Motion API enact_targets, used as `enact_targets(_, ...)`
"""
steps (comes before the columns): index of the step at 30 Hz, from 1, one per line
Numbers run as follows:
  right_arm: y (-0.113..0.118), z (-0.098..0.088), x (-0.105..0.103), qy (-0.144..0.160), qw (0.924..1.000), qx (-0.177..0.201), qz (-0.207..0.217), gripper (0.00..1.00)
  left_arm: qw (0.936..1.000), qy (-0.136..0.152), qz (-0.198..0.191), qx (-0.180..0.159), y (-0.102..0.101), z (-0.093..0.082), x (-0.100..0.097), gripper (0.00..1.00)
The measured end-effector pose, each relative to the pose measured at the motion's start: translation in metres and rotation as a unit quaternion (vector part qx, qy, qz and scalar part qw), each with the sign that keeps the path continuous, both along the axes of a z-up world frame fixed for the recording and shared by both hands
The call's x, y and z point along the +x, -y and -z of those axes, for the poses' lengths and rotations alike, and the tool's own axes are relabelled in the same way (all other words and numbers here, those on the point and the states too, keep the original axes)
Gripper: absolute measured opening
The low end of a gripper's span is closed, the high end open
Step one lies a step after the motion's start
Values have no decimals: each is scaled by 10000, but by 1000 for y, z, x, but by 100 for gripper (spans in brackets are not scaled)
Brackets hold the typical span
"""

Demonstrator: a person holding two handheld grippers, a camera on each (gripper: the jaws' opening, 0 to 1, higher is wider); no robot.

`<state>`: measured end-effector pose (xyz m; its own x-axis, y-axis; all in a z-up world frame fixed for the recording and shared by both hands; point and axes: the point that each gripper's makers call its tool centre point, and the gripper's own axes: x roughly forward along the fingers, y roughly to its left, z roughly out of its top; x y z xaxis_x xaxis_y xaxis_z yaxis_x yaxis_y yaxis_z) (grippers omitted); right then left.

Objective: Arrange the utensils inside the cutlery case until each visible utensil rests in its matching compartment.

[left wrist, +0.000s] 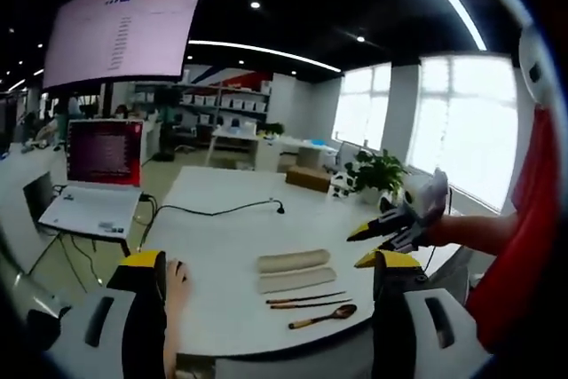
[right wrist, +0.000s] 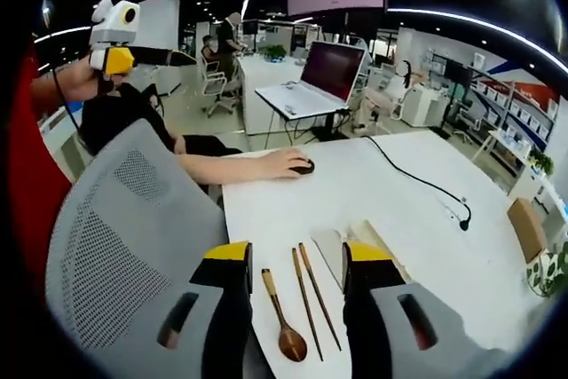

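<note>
In the left gripper view we look down our left tool (left wrist: 271,264), its two yellow-tipped jaws standing wide apart with nothing between them, over a white worktop (left wrist: 222,237). On that worktop, near its front edge, lies the cutlery case (left wrist: 295,272), a pale beige fabric piece that appears as two long rolled or folded bands side by side. Just in front of it lie a pair of dark brown chopsticks (left wrist: 307,300), thin and nearly parallel, and nearest the edge a wooden spoon (left wrist: 323,315) with a reddish-brown bowl pointing to the right. None of the utensils is inside the case. Our right tool (left wrist: 366,246) comes in from the right above the worktop, its jaws parted and empty. A black cable (left wrist: 213,211) runs across the worktop, and a laptop (left wrist: 96,180) sits on a separate stand to the left. In the right gripper view our right tool (right wrist: 295,259) is spread open and holds nothing, directly above the utensils. Between its jaws we see the wooden spoon (right wrist: 282,320), bowl toward us, the chopsticks (right wrist: 312,298) just beside it, and an end of the beige cutlery case (right wrist: 330,254) beside those. Our left tool (right wrist: 133,55) is up at the upper left; we cannot tell its jaws from here. A person's hand (right wrist: 284,163) rests on a mouse at the worktop's far edge, beside a grey mesh chair (right wrist: 124,228).
</note>
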<state>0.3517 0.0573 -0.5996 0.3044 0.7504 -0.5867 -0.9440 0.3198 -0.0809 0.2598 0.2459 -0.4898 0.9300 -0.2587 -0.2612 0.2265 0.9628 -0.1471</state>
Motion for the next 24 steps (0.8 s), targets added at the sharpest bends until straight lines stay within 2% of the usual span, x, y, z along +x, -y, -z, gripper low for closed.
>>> enact_targets(4,6,16,0,-37,9998,-202,68,39,10000,-17,-2,94,0,0,1,100)
enact_targets(8,20,33,7,128,9978,-619,223,32,10000,14,-34,50,0,-2,0,99)
enact_targets(10,20,39,8,46,9982,-534,264,34,10000,-24,-48,41,0,-1,0,99)
enact_targets(12,19,46,1,-319,9981,-456,270,36,9999,-76,-45,67,0,1,-1,99)
enact_targets(16,20,59,2,-226,9972,-687,194,35,9998,-98,-16,161,3,3,-3,99)
enact_targets(21,16,70,1,-455,9966,-659,192,34,9997,-160,32,201,5,7,0,99)
enact_targets(24,15,78,1,-567,9959,-674,204,34,9992,-154,9,374,1,7,2,100)
